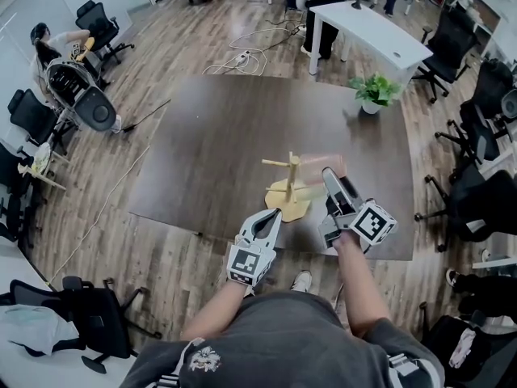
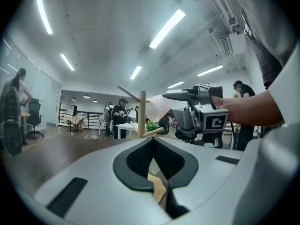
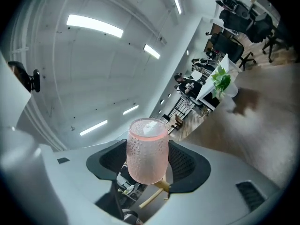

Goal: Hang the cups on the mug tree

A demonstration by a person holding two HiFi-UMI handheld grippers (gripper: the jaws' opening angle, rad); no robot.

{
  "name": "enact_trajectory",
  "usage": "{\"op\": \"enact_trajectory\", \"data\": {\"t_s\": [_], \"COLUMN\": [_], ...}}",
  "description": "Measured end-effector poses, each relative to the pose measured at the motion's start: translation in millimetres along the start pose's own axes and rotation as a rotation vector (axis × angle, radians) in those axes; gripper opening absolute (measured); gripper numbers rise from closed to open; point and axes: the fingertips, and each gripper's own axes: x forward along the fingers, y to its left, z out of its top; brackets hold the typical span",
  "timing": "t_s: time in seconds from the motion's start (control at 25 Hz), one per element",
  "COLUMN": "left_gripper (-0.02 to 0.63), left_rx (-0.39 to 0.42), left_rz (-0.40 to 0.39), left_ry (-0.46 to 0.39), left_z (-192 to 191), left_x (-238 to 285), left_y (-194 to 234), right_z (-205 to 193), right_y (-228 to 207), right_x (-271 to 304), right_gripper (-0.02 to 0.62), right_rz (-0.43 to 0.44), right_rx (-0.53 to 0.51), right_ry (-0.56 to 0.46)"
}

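A wooden mug tree [image 1: 289, 183] stands near the front edge of the dark table [image 1: 210, 144], and its pegs are bare. My left gripper [image 1: 271, 217] is down at the edge of the tree's flat base [image 1: 295, 204]. In the left gripper view its jaws [image 2: 153, 159] are closed with a sliver of the wood [image 2: 158, 185] between them. My right gripper [image 1: 329, 176] is just right of the tree's post, shut on a pink dimpled cup [image 3: 146, 153] that points up and away. A peg [image 3: 157, 192] shows below the cup. The cup [image 2: 157, 108] is beside the post [image 2: 142, 114].
A potted plant [image 1: 374, 91] stands at the table's far right. A white table [image 1: 367, 35] is beyond it, and office chairs [image 1: 472, 144] line the right side. Cables [image 1: 242, 55] lie on the wooden floor. People sit at the far left [image 1: 48, 47].
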Motion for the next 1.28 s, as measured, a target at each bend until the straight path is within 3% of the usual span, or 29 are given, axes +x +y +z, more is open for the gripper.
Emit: {"op": "enact_trajectory", "data": {"t_s": [0.2,0.44,0.84,0.96,1.08,1.2,1.28], "left_gripper": [0.006,0.006,0.008,0.006,0.006,0.006,0.006], "left_rx": [-0.019,-0.020,-0.023,-0.024,-0.029,-0.030,-0.031], "left_rz": [0.016,0.006,-0.045,-0.077,-0.113,-0.145,-0.153], "left_ry": [-0.012,-0.014,0.008,0.006,0.007,0.007,0.010], "left_z": [14.3,10.1,6.4,4.1,0.5,1.1,4.4], "left_x": [0.7,-0.3,7.3,12.7,17.5,21.2,23.1], "left_y": [2.1,1.7,-12.9,-23.2,-35.3,-45.8,-49.1], "right_z": [1.4,4.6,12.9,2.0,-13.9,-29.4,-38.9], "right_y": [-1.6,-8.0,-16.7,-20.9,-23.7,-19.3,-11.7], "right_x": [4.4,-1.9,-45.7,-64.2,-83.0,-97.3,-101.4], "right_gripper": [0.296,0.298,0.298,0.295,0.207,0.048,0.026], "right_rz": [0.004,-0.057,-0.200,-0.254,-0.321,-0.372,-0.385], "right_rx": [0.031,-0.004,-0.164,-0.246,-0.378,-0.549,-0.699], "right_ry": [-0.004,-0.047,-0.093,-0.059,-0.004,0.047,0.078]}}
